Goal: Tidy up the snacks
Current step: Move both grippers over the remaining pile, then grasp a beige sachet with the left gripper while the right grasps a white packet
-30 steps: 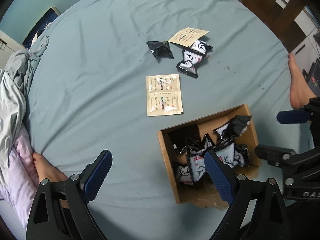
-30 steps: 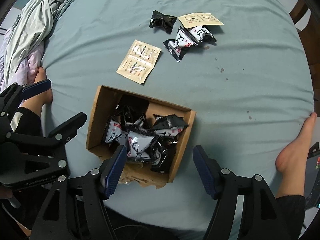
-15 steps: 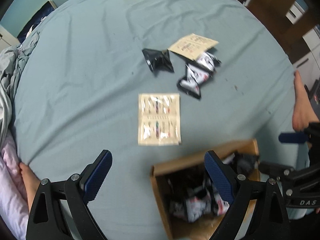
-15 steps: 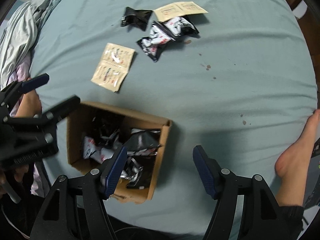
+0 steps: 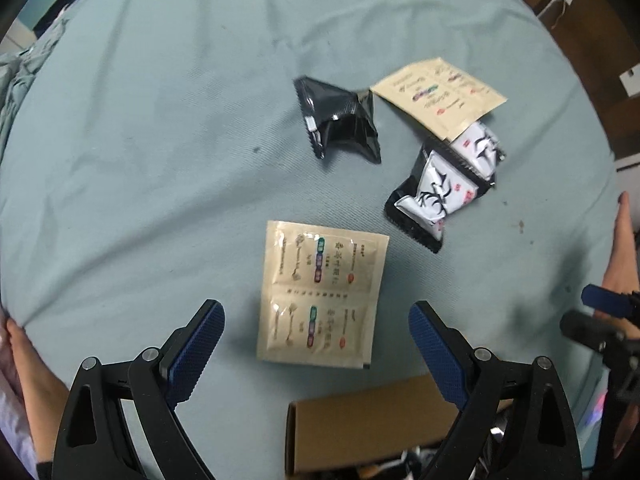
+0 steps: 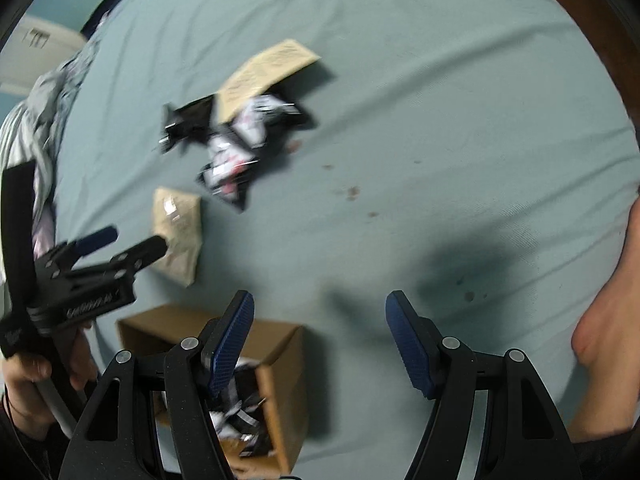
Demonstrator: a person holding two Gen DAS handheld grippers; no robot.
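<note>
Advanced beyond cardboard box (image 5: 372, 412) since a second ago: left gripper (image 5: 316, 344), wide, empty, over twin beige sachet (image 5: 322, 294). Right gripper (image 6: 320, 336) wide, empty. Boxed: several packets. Outstanding on sheet (image 5: 160, 140): five.

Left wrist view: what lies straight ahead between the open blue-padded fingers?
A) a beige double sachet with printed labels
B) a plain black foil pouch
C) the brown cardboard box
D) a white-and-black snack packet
A: the beige double sachet with printed labels lies flat on the teal sheet between the open fingers of the left gripper, nearer than the other loose packets.
</note>
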